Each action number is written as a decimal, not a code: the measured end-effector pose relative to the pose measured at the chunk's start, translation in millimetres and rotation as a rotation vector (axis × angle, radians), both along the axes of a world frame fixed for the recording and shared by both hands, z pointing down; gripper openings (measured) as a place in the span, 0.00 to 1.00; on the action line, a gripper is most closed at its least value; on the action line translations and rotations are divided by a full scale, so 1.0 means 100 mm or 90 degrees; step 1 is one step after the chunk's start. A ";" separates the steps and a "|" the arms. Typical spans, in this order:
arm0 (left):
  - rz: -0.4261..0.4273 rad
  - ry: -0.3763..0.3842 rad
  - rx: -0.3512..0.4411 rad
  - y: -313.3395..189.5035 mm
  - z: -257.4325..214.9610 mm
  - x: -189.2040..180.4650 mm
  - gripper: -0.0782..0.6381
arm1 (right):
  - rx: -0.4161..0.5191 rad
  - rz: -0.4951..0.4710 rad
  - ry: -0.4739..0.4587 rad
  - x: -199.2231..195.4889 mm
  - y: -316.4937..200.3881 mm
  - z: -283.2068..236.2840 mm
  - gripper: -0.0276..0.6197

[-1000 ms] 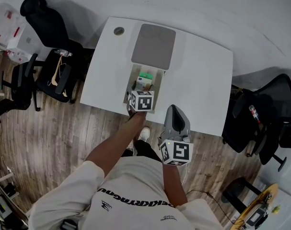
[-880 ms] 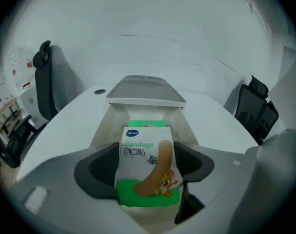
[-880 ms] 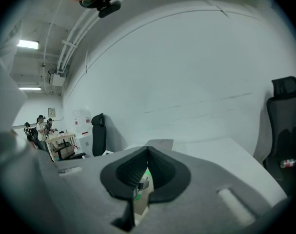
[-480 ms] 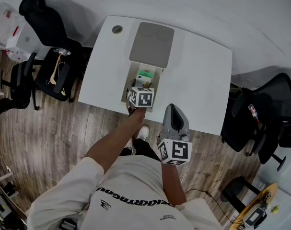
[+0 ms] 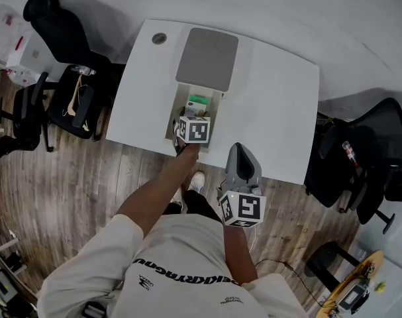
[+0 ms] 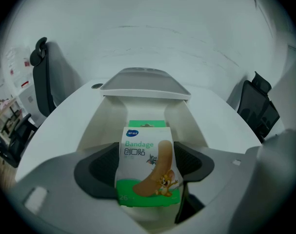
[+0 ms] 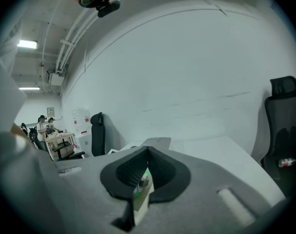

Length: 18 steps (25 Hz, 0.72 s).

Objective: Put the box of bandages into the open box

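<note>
Left gripper view shows your left tool (image 6: 147,165) clamping the box of bandages (image 6: 146,147) upright at lower centre, lined up over the open box (image 6: 111,123) for lowering, while your right tool (image 7: 147,153) rests closed and empty.

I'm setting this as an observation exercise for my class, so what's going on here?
A person stands at a white table with a gripper in each hand. The left gripper is clamped on the bandage box, holding it in the mouth of the open box, whose grey lid is open at the far end. The bandage box is not yet released. The right gripper waits at the table's near edge, jaws together, holding nothing.
</note>
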<state>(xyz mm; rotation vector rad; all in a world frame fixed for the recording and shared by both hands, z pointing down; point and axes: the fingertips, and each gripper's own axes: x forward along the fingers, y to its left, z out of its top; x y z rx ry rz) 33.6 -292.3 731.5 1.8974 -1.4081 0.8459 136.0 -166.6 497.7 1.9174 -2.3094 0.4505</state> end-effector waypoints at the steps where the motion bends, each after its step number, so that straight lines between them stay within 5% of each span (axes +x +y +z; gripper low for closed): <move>1: 0.000 -0.001 -0.002 0.00 0.01 0.01 0.62 | 0.000 0.000 0.000 0.01 0.00 0.00 0.04; 18: -0.001 0.007 -0.044 -0.02 0.10 0.03 0.62 | -0.002 0.000 0.001 0.02 -0.03 0.00 0.04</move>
